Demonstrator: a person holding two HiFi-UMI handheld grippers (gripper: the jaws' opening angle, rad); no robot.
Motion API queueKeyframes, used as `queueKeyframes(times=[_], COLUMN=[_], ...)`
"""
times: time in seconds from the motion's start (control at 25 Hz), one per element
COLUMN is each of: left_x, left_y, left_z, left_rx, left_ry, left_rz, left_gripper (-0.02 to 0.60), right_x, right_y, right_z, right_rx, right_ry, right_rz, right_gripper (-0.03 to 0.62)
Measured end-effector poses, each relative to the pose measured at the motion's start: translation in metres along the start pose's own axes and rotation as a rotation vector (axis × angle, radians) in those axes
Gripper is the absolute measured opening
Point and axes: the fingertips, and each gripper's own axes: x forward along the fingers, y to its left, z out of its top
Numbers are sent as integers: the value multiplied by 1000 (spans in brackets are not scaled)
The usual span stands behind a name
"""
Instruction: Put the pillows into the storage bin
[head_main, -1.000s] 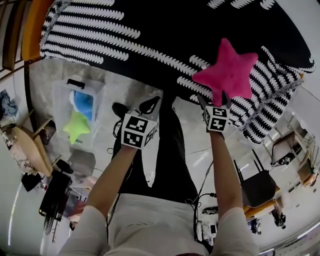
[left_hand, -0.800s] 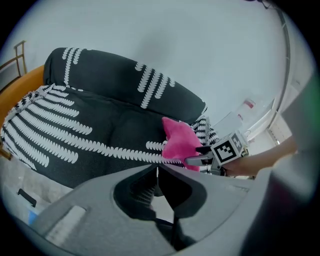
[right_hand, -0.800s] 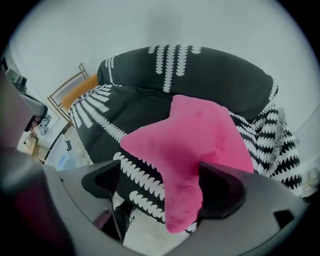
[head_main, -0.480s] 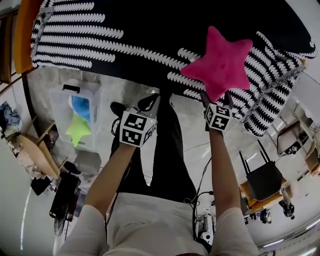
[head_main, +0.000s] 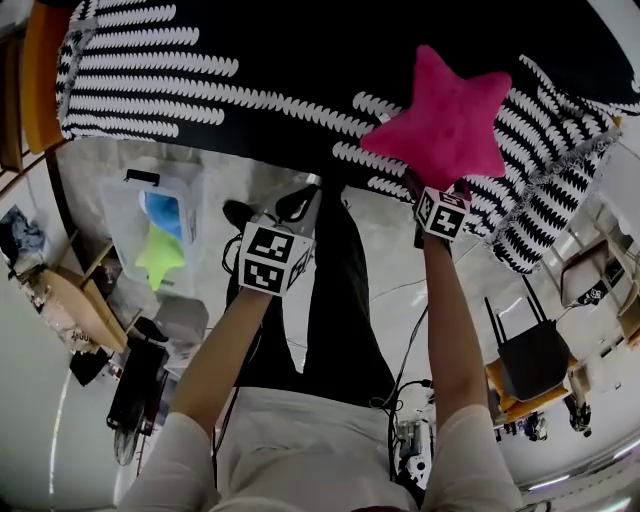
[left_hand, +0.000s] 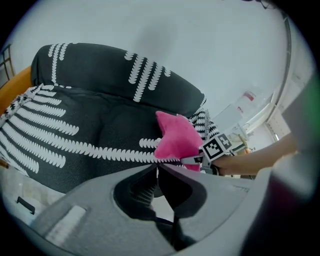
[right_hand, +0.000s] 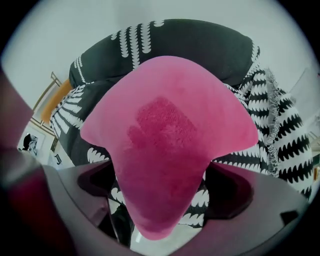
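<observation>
Pink pillow (head_main: 447, 115) between just-widened right tongs (head_main: 436, 182)

The pale floor (head_main: 400, 268) carries a black-and-white patterned couch (head_main: 300, 50) and, beside it, a clear storage bin (head_main: 116, 208).

No legible text, labels or numbers anywhere

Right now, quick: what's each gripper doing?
Left gripper: closed, empty.
Right gripper: open, jaws just opened wider; an arm of the pink star pillow sits between them, not pinched.
</observation>
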Motion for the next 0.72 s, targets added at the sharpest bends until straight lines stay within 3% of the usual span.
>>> queueKeyframes(times=[0.24,0.4,0.56,0.72], left_x=[4,8,6,-3], left_y=[24,23,23,26], left_z=[-11,-7,-7,-11], left_rx=[-31,-43,-54,-51], left_ry=[9,1,-4,-11], left_rz=[22,31,37,41], left_gripper=[21,21,21,21], right_x=[30,33,17,7], right_y=[8,0,-2,-4], right_z=[-19,-19,-2,1], right_rx=[27,12,-39,-22], right_ry=[71,54,-60,-76], right_rz=[-45,-83,-109,-58], right_gripper=[548,536,324,254])
